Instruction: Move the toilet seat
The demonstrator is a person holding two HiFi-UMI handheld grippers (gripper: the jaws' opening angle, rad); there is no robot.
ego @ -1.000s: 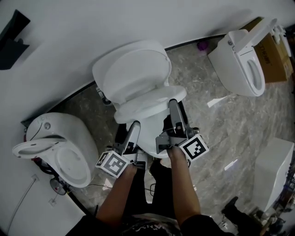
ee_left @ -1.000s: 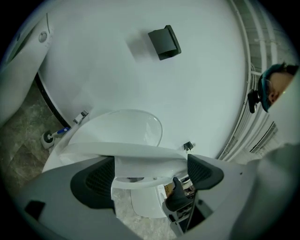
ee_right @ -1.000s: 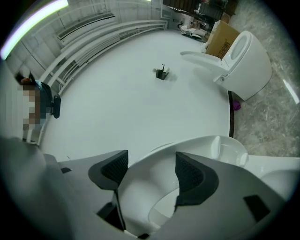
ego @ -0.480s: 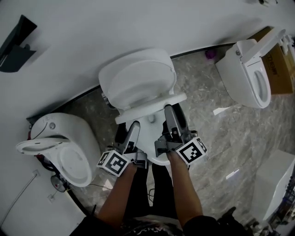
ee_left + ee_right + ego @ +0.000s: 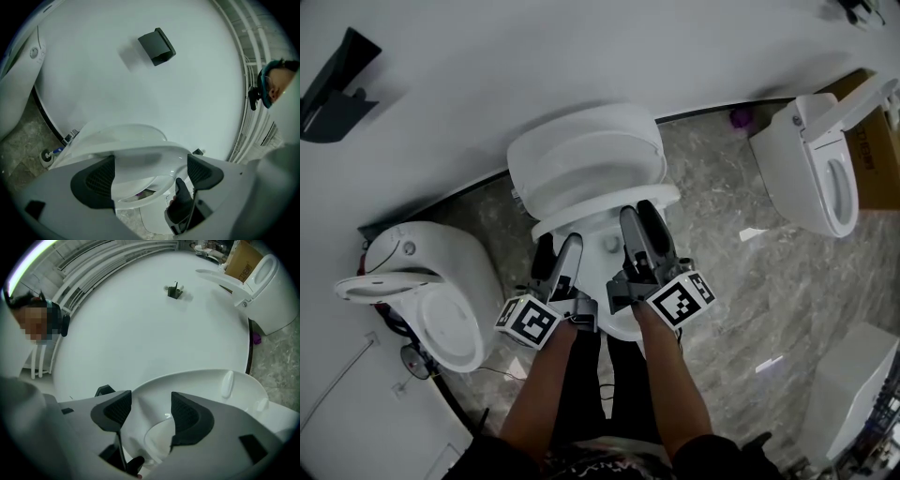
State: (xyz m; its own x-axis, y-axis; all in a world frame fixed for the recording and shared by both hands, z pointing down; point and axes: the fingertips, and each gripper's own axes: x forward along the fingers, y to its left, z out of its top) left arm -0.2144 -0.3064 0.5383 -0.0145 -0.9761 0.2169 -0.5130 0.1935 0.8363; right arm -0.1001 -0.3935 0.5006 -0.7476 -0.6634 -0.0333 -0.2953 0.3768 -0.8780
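The white toilet seat stands steeply raised in front of its upright lid, above the bowl. My left gripper reaches to the seat's left front. In the left gripper view the seat's rim runs across its wide open jaws, and no pad visibly presses on it. My right gripper is at the seat's right front. Its jaws have just been closing. The seat's underside fills the gap past the fingertips, with both pad faces bare.
A second toilet with its seat lifted stands at the left, with cables on the floor beside it. A third toilet and a cardboard box are at the right. A black bracket hangs on the curved wall.
The seat has swung up from low over the bowl to steeply raised near the lid. Both grippers have moved forward toward the wall with it.
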